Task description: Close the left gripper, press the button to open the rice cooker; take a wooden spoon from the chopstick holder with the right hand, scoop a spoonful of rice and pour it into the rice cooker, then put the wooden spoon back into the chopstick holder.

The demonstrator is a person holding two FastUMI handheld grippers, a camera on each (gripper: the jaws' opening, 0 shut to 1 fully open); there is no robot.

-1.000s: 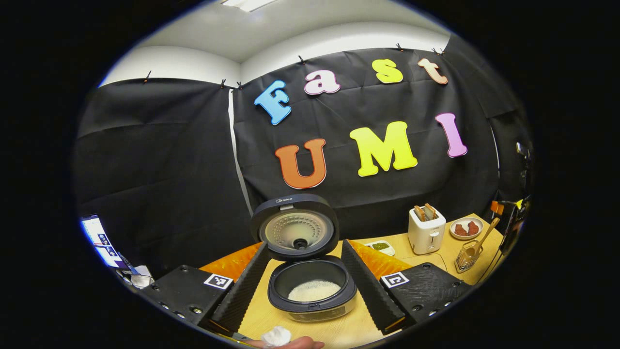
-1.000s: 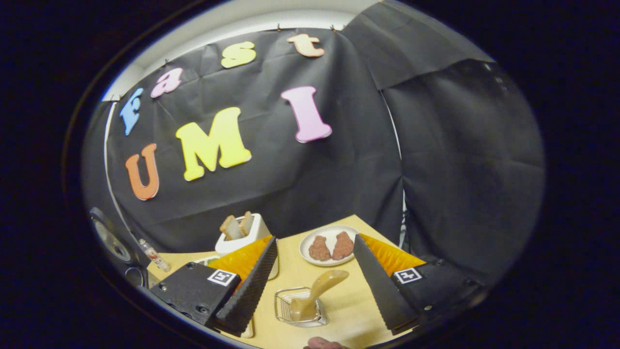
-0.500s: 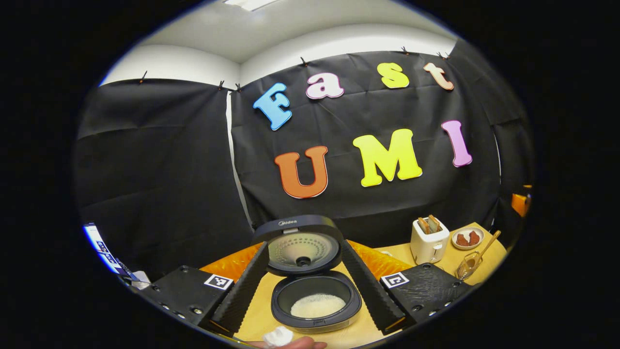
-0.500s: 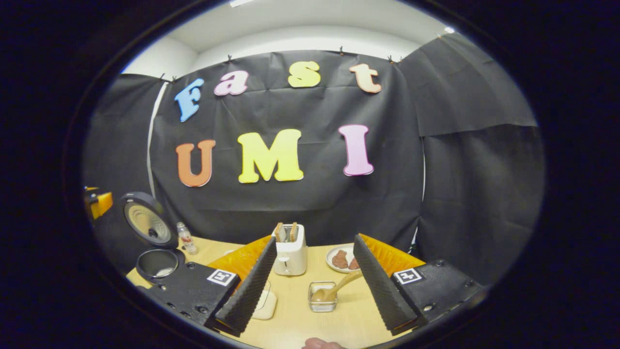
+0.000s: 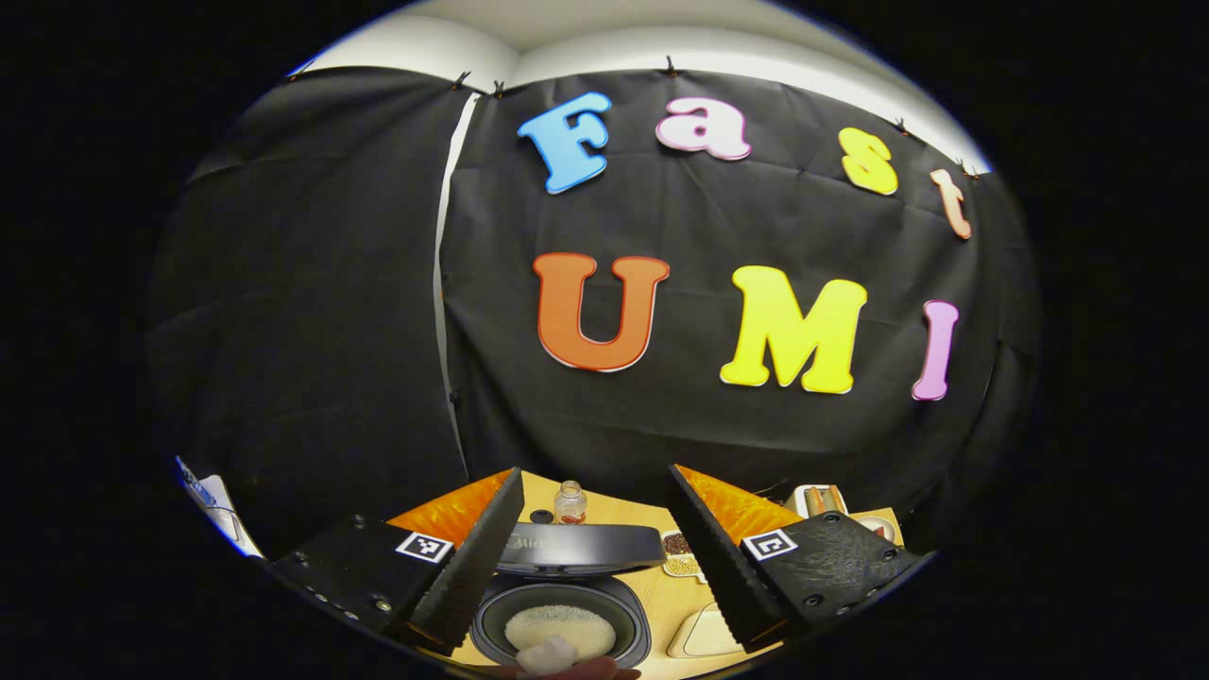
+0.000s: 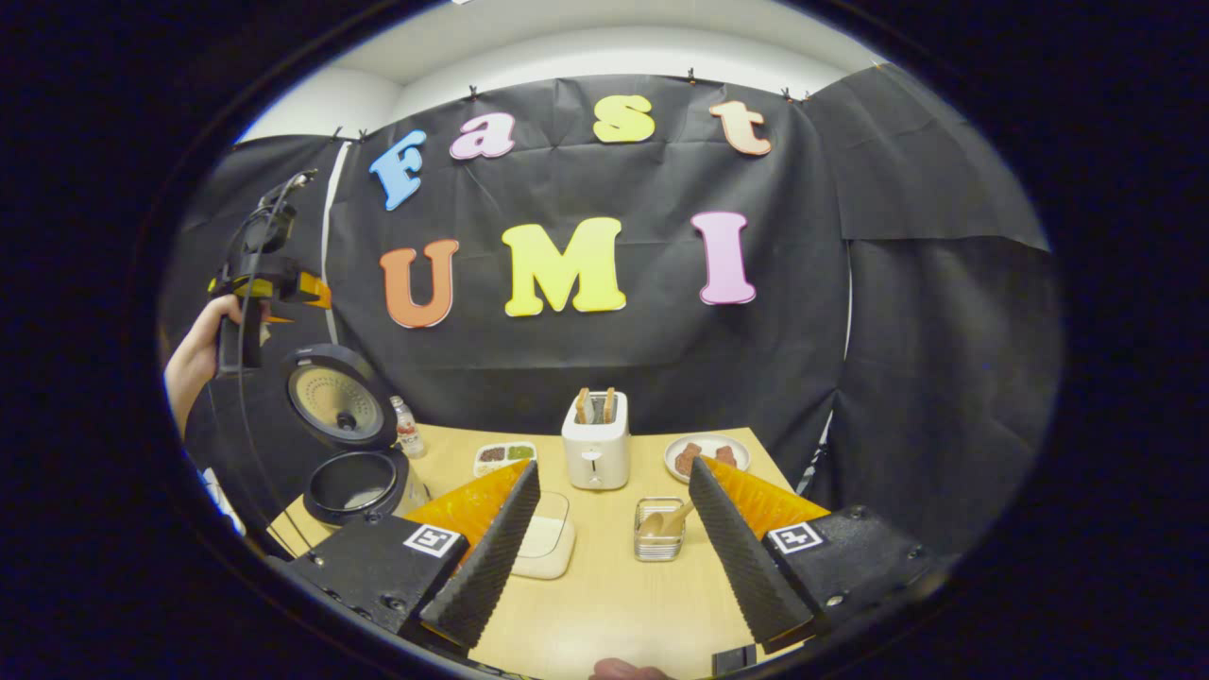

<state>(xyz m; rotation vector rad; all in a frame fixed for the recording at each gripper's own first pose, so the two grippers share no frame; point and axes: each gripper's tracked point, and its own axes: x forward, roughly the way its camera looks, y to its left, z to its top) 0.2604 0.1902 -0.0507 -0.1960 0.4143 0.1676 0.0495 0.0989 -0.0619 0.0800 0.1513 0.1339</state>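
The rice cooker stands at the table's left end with its lid raised, so the button step reads as done; rice lies in its inner pot, seen from above in the left gripper view. The wooden spoon leans in the chopstick holder at mid-table, which suggests the scoop has been poured and the spoon returned, leaving little or nothing to do, though the pictures alone cannot rule out that scooping has yet to begin. The left gripper hangs above the open pot with its jaws spread wide and nothing between them; in the right gripper view it is held high in a hand, clear of the lid. The right gripper hovers over the table, near the holder but touching nothing, its jaws likewise parted and empty.
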